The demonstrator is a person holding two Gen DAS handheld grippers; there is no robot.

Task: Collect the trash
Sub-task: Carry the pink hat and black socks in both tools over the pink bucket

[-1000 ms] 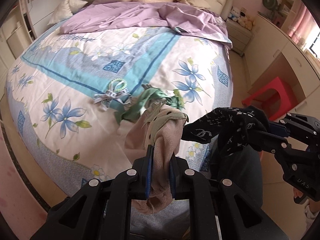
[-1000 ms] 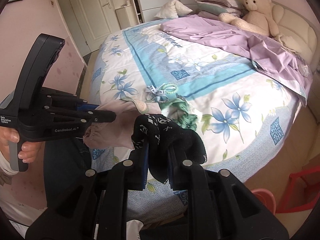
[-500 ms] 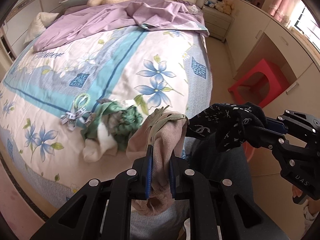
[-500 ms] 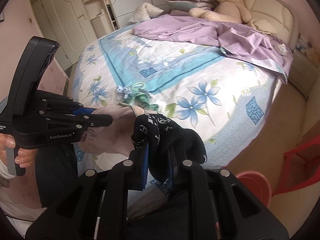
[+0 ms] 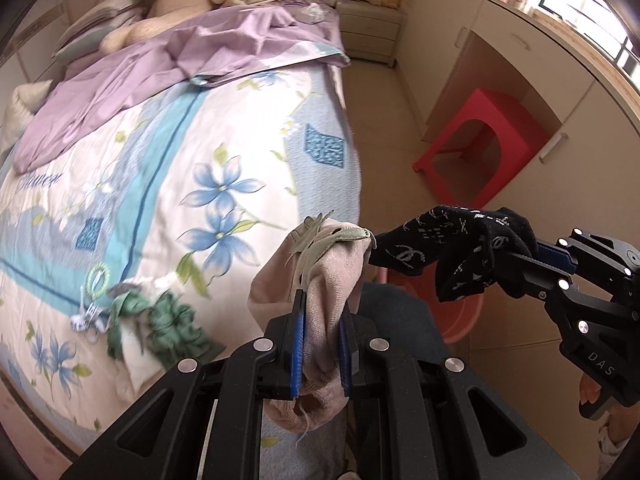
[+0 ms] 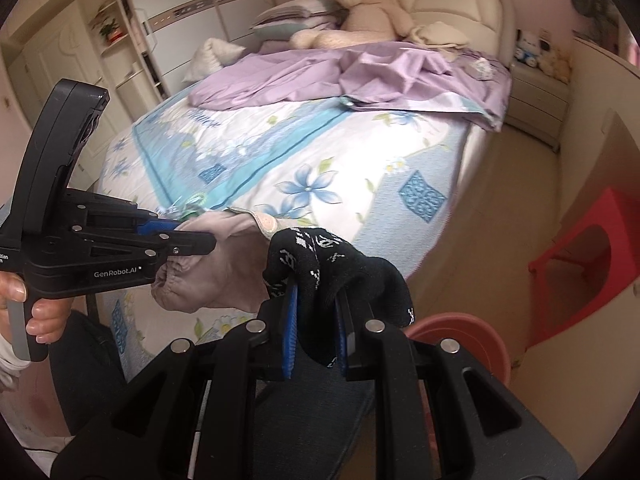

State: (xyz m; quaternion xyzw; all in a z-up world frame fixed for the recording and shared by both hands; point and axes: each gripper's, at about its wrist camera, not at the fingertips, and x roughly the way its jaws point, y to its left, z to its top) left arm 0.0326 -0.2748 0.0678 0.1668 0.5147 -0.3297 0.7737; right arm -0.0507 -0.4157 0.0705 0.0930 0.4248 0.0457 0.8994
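Observation:
My left gripper [image 5: 322,312] is shut on a beige-pink sock [image 5: 320,268], which also shows in the right wrist view as a beige-pink sock [image 6: 224,264] held by the left gripper [image 6: 200,240]. My right gripper [image 6: 316,320] is shut on a black patterned sock [image 6: 336,268]; from the left wrist view the right gripper [image 5: 520,256] holds the black sock [image 5: 460,248] just right of the beige one. A pink basin [image 6: 468,340] sits on the floor below both, partly hidden. A green cloth [image 5: 168,316] and a ribboned trinket [image 5: 94,300] lie on the bed.
The flowered bed [image 5: 224,152] fills the left, with a purple sheet [image 6: 360,68] and a teddy bear [image 6: 360,4] at its head. A red stool [image 5: 480,148] stands under the desk on the right. A nightstand [image 6: 536,100] stands by the far wall. My dark-trousered leg [image 5: 400,340] is below.
Both grippers have swung rightward away from the bed's middle toward its foot-side edge, still gripping their socks. The pink basin and red stool have come further into view.

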